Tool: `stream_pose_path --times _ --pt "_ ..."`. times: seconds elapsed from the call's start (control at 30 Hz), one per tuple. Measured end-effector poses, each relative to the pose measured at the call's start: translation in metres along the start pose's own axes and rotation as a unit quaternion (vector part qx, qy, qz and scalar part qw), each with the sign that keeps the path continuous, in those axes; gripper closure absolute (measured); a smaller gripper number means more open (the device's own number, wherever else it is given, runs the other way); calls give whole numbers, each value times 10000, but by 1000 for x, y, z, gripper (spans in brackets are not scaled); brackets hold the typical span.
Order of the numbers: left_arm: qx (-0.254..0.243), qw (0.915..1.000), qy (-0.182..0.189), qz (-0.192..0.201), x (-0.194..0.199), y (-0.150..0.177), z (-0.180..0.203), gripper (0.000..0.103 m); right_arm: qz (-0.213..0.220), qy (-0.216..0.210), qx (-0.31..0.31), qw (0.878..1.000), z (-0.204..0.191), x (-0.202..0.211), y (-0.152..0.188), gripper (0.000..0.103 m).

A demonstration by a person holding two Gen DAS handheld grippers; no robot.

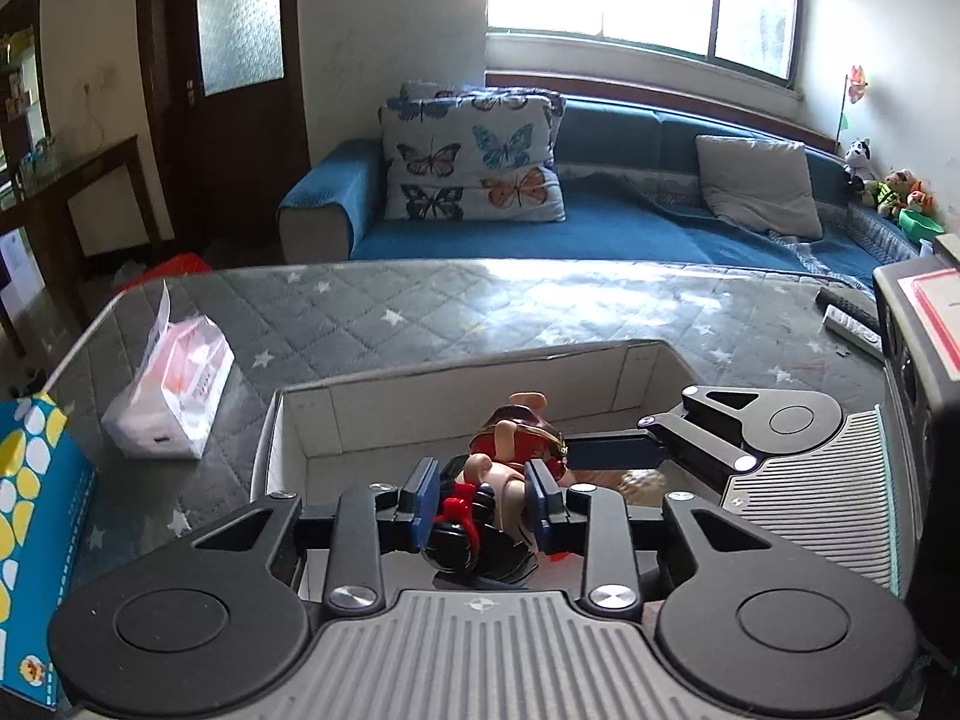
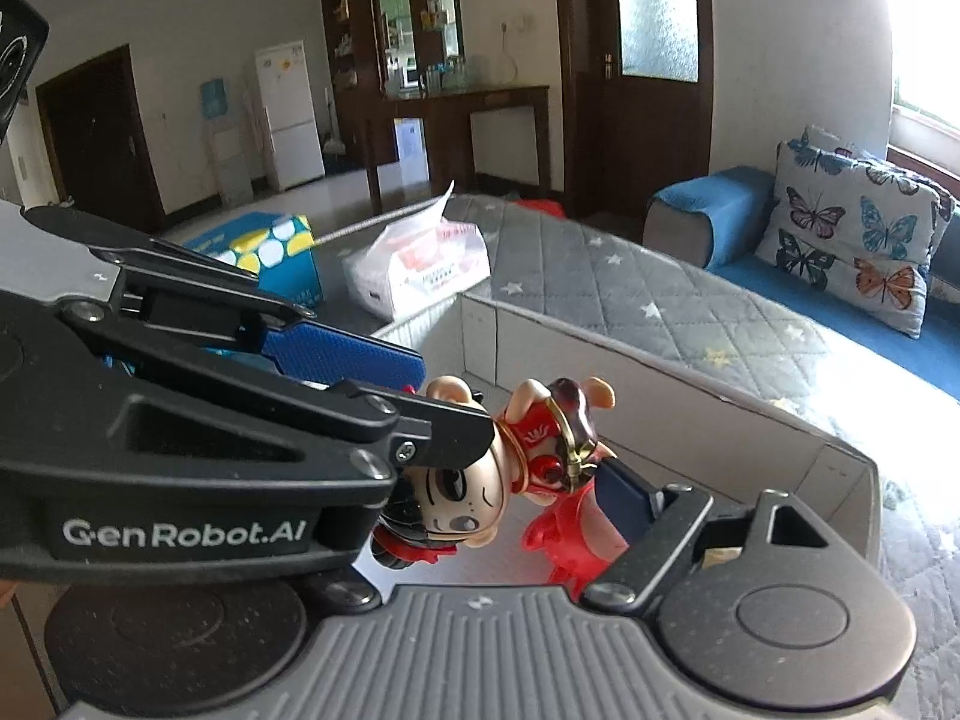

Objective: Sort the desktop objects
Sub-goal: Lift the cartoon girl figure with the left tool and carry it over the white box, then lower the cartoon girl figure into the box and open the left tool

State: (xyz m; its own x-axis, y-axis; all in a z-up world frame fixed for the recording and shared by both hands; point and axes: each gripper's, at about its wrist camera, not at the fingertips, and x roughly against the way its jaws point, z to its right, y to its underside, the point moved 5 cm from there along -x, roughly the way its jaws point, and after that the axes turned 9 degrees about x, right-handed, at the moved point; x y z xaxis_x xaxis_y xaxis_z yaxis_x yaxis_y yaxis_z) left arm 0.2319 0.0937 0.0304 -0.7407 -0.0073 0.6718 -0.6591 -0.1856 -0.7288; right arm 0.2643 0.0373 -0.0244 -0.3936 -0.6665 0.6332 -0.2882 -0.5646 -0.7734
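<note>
The toy figure [image 1: 510, 468], a big-headed doll in red and black, hung above the open cardboard box [image 1: 456, 396], clamped between the blue pads of the left tongs [image 1: 480, 507]. Those tongs were closed on the toy's body, its head pointing away toward the box's far wall. The right tongs [image 2: 510, 468] came in from the side with jaws standing apart; one blue pad lay close by the head, yet whether it pressed on the toy could not be told. So the weight seemed to rest with the left tongs alone.

The box sat on the worktop [image 1: 540, 300], which wore a grey quilted cover with stars. A tissue pack [image 1: 171, 384] lay left of the box, and a blue and yellow carton [image 1: 36, 516] stood nearer the edge, both well apart from the toy.

To do the drop well, the toy should probably be lowered inside the box walls before the left tongs let go, so that it neither bounces out nor tips over the rim. The right tongs would best stay clear of the head.
</note>
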Motion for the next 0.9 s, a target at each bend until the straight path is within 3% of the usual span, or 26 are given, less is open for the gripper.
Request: stream_pose_path --times 0.37,0.9 --pt "237 9994 2 -235 -20 3 -15 72 -436 -183 149 9988 -2 -29 1 18" --pt "557 9977 65 -367 -36 7 -33 71 -789 77 799 9936 -16 -54 -3 18"
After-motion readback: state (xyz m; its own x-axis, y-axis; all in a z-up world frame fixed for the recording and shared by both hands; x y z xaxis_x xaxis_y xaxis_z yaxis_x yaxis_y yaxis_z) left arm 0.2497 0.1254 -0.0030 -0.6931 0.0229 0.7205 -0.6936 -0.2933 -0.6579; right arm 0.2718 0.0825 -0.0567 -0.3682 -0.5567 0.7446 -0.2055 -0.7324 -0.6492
